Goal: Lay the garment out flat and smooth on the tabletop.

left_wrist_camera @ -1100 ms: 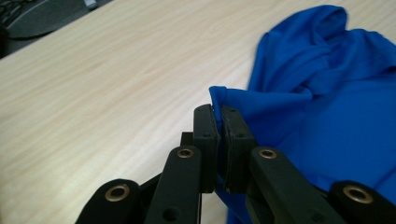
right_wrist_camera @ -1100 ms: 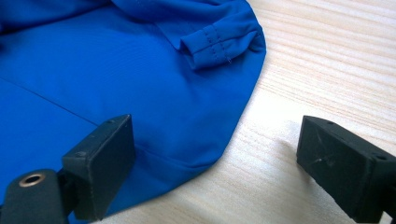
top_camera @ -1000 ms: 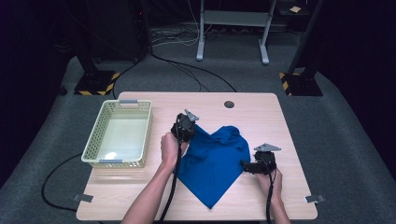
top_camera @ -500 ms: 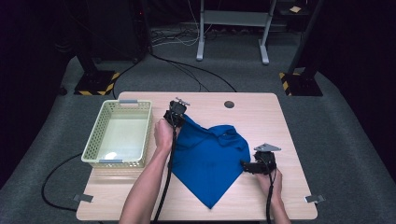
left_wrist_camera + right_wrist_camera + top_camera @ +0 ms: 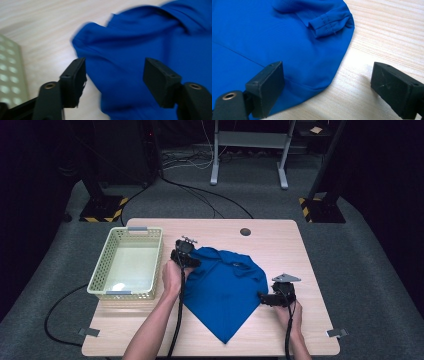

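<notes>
So there's a blue shirt (image 5: 225, 287) lying mostly flat in the middle of the tabletop (image 5: 300, 250), its lower end coming to a point near the person's edge. The left tongs (image 5: 184, 251) sit at the shirt's upper left corner, right next to the basket (image 5: 127, 262). In the left gripper view the jaws are spread wide, with the shirt (image 5: 150, 50) below and between them, nothing pinched. It's a bit blurry there, but the cloth is bunched into folds near the corner.

The right tongs (image 5: 272, 297) are down at the shirt's right edge. The right gripper view shows those jaws spread too, straddling the edge of the shirt (image 5: 274, 37): one jaw over cloth, the other over bare wood. A stitched hem is folded over just ahead of them.

The basket looks empty and sits left of the shirt, not touching it as far as I can tell.
</notes>
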A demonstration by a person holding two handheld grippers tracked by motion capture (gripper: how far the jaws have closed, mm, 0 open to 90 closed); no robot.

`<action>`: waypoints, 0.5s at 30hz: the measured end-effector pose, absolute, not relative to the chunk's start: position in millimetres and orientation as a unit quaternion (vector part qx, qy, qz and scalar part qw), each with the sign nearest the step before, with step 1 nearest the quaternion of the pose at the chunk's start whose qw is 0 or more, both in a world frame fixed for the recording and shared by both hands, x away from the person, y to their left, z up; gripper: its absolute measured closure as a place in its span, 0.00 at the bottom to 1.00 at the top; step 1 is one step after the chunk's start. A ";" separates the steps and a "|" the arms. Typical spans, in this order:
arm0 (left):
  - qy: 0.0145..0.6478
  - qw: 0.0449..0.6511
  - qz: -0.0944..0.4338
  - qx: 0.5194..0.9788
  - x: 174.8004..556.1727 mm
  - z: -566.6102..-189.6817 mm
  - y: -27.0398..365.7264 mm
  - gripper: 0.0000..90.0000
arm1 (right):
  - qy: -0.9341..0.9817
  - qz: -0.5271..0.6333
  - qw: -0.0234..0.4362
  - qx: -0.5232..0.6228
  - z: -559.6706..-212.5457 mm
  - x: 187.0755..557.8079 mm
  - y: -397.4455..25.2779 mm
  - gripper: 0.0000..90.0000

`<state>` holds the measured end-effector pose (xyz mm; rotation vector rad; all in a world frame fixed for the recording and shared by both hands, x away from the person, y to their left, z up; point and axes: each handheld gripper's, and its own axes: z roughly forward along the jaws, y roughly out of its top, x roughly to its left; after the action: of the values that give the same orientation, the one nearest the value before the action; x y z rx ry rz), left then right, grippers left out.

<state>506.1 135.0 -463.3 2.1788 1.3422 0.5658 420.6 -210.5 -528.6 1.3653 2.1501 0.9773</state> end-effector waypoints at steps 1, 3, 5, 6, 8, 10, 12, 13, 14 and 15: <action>0.485 0.257 0.206 0.810 497.9 -465.1 132.4 0.35 | 0.771 0.351 0.205 0.490 -528.6 420.6 -210.5 0.12; 0.472 0.272 0.199 0.815 480.7 -469.9 129.4 0.32 | 0.771 0.351 0.203 0.491 -528.3 420.9 -210.7 0.12; 0.463 0.280 0.192 0.819 465.1 -477.0 127.1 0.31 | 0.766 0.360 0.192 0.496 -527.3 421.8 -212.7 0.10; 0.459 0.282 0.186 0.822 458.6 -481.5 125.9 0.31 | 0.761 0.368 0.183 0.501 -526.7 423.0 -213.6 0.09; 0.455 0.284 0.180 0.825 447.2 -490.6 124.6 0.30 | 0.751 0.391 0.175 0.502 -524.0 423.2 -210.9 0.08; 0.455 0.283 0.177 0.825 438.6 -499.4 123.5 0.28 | 0.759 0.387 0.180 0.491 -521.1 424.4 -199.4 0.08; 0.455 0.278 0.173 0.828 434.0 -507.0 123.7 0.25 | 0.776 0.369 0.184 0.477 -520.3 427.6 -186.9 0.08; 0.458 0.281 0.170 0.826 432.4 -509.9 124.6 0.24 | 0.782 0.360 0.187 0.472 -520.7 429.2 -181.9 0.09; 0.461 0.284 0.167 0.824 430.5 -512.2 126.0 0.23 | 0.788 0.354 0.188 0.468 -521.8 430.5 -178.3 0.09; 0.465 0.293 0.166 0.819 428.6 -514.0 128.2 0.22 | 0.793 0.345 0.187 0.467 -523.3 431.5 -175.5 0.09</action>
<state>428.6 128.2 -514.0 2.1810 1.2390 0.4430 431.5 -175.5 -523.3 1.3133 2.2305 0.9711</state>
